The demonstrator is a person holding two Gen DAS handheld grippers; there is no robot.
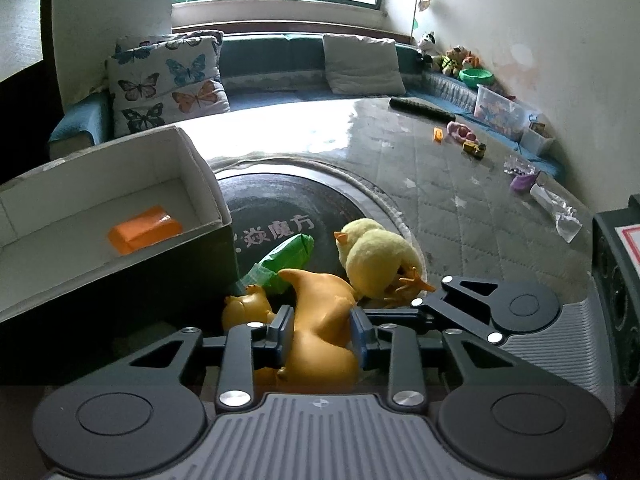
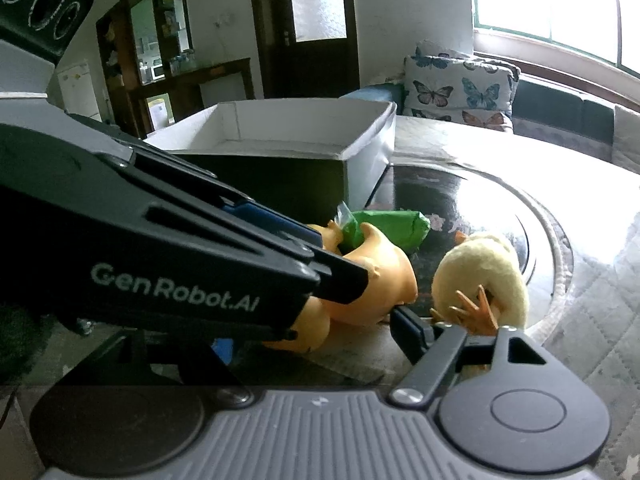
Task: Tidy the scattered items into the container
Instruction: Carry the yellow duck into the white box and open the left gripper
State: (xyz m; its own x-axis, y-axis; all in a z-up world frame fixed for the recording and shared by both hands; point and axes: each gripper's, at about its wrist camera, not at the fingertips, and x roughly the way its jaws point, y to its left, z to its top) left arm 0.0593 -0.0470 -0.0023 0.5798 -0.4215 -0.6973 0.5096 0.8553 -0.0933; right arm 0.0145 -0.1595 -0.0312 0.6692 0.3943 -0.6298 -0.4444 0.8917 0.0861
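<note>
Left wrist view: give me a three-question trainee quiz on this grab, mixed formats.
1. True or false: the left tongs are closed on the orange rubber toy.
2. What already lies inside the box? A) a green packet B) an orange block C) the plush chick
3. Fill in: the plush chick lies on the toy's ____ side in the left wrist view.

Key: 1 true. 2 B, the orange block; the green packet lies outside. 3 right.

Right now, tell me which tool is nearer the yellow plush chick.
Right. The right tool sits just beside the yellow plush chick, its finger by the chick's orange feet. The left tool is farther off, shut on the orange rubber toy beside the chick.
</note>
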